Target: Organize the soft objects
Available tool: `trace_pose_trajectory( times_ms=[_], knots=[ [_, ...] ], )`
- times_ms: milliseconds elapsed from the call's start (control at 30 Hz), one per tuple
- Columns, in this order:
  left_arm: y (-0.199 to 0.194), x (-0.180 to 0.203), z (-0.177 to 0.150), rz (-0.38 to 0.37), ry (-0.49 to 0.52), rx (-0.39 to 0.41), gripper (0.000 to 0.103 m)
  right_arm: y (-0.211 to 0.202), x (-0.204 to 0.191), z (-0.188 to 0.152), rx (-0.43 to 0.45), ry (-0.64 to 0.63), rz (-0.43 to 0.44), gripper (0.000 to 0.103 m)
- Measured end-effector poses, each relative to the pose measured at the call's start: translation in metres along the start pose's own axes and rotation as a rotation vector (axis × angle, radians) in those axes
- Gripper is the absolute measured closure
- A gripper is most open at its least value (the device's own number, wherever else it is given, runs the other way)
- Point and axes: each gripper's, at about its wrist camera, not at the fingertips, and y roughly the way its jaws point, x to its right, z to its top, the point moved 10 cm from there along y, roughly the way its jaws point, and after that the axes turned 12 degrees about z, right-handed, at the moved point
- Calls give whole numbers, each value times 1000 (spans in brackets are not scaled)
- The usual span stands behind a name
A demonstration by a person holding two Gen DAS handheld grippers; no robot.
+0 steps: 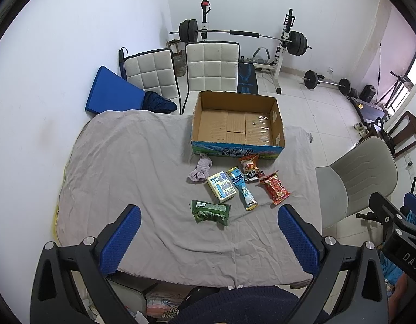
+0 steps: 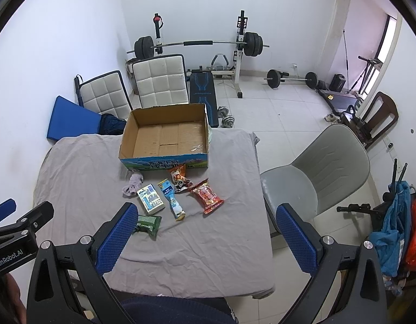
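Two grippers, both raised above the near edge of a cloth-covered table [image 1: 113,162], nothing held. Left gripper [image 1: 209,239]: blue pads [image 1: 121,240] spread wide, empty gap between. Right gripper [image 2: 208,239]: blue pads [image 2: 117,239] likewise spread wide and empty.

Items, from the fingers outward:
- Green packet [image 1: 211,212]: closest, just beyond the left fingertips and between them; in the right view, partly hidden behind the left pad.
- White and blue pack [image 1: 222,186]: just past the green packet, lying flat and askew.
- Long blue sachet [image 1: 242,189]: beside the white pack, to its right.
- Red wrapper [image 1: 274,191]: further right, apart from the sachet.
- Orange snack bag [image 1: 250,168]: beyond the sachet, close to the box front.
- Lilac sock [image 1: 200,171]: bunched, beyond the white pack to its left, also near the box.
- Cardboard box [image 1: 278,124]: farthest, open-topped, nothing inside; probable destination.

Status, as judged: sorting not begun; all six items lie on the cloth outside the box.

Risks, as judged:
- Slick, puffy wrappers may squirt out of a pinch taken at a sealed end.
- White pack, sachet and orange bag lie close together; a wide approach could nudge a neighbour.
- Loose, wrinkled cloth may be caught with a low grasp and drag other items.
- Sock may snag or trail over the box wall.
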Motion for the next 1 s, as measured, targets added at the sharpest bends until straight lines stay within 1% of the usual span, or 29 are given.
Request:
trace_pose_trajectory(
  times_ms=[200, 300, 400, 533, 600, 633, 700, 733, 767, 800, 900, 967, 1000],
  knots=[
    [3, 0, -1, -6, -1, -5, 0, 6, -1, 0, -9, 3, 10, 0],
    [17, 4, 2, -21, -1, -16, 0, 24, 4, -1, -32, 11, 27, 0],
    [40, 3, 10, 6, -13, -12, 0, 54, 18, -5, -69, 21, 48, 0],
    [89, 6, 16, 22, -30, -75, 0, 110, 41, -9, -155, 43, 46, 0],
    [120, 12, 16, 27, -25, -126, 0, 140, 51, -12, -191, 51, 43, 0],
    [133, 15, 15, 19, -26, -139, 0, 159, 56, -14, -215, 54, 42, 0],
    [165, 18, 13, 43, -35, -178, 0, 194, 66, -20, -270, 63, 46, 0],
    [184, 22, 11, 25, -48, -196, 0, 215, 71, -23, -295, 67, 46, 0],
    [199, 25, 8, 26, -57, -221, 0, 233, 76, -26, -319, 67, 39, 0],
    [220, 31, 2, 26, -60, -277, 0, 253, 82, -30, -344, 58, 28, 0],
    [264, 51, -7, 10, -50, -356, 1, 313, 97, -41, -417, 37, 12, 0],
    [290, 65, -12, -1, -34, -406, 1, 352, 107, -52, -481, 28, 2, 0],
    [300, 71, -13, -1, -27, -425, 1, 369, 109, -55, -502, 23, 11, 0]
  ],
)
